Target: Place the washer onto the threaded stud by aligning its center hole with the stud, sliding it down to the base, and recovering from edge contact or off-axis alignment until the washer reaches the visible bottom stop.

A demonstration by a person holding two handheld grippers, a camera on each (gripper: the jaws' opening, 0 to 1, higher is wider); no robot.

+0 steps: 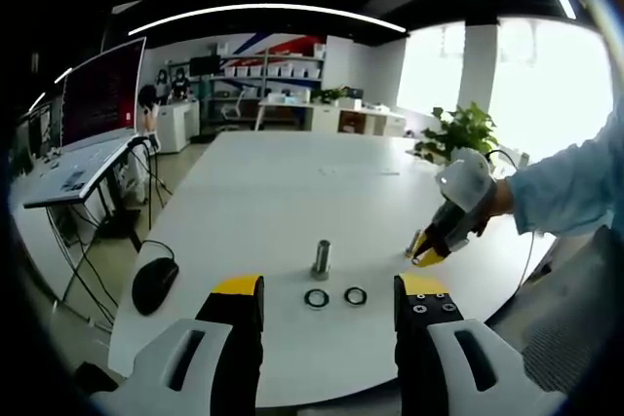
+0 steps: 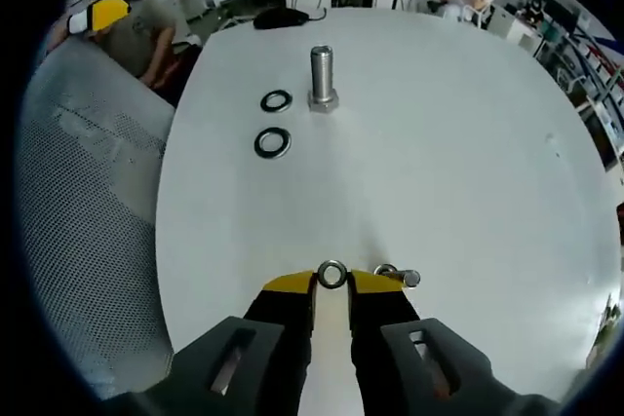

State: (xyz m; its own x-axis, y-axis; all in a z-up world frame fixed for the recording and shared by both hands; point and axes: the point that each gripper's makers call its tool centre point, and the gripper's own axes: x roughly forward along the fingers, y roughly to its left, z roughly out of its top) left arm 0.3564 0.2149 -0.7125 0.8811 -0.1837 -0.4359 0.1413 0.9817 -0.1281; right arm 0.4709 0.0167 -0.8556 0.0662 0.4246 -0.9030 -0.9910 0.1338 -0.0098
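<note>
A steel threaded stud (image 1: 321, 258) (image 2: 322, 75) stands upright on the white table (image 1: 292, 182) (image 2: 439, 163). Two loose washers lie flat near its base (image 1: 316, 297) (image 1: 355, 295) (image 2: 276, 100) (image 2: 272, 142). My right gripper (image 2: 332, 283) is shut on a third washer (image 2: 332, 275), held on edge between the yellow tips, well short of the stud. In the left gripper view that right gripper (image 1: 426, 255) hangs low over the table to the right of the stud. My left gripper (image 1: 330, 289) is open, jaws wide apart, on the near side of the loose washers; its yellow tip (image 2: 107, 12) shows off the table's edge.
A small metal piece (image 2: 398, 278) lies on the table beside my right tip. A black mouse (image 1: 154, 284) rests at the table's left edge. A grey mesh chair back (image 2: 88, 211) stands off the table edge. A blue sleeve (image 1: 575, 182) holds the right gripper.
</note>
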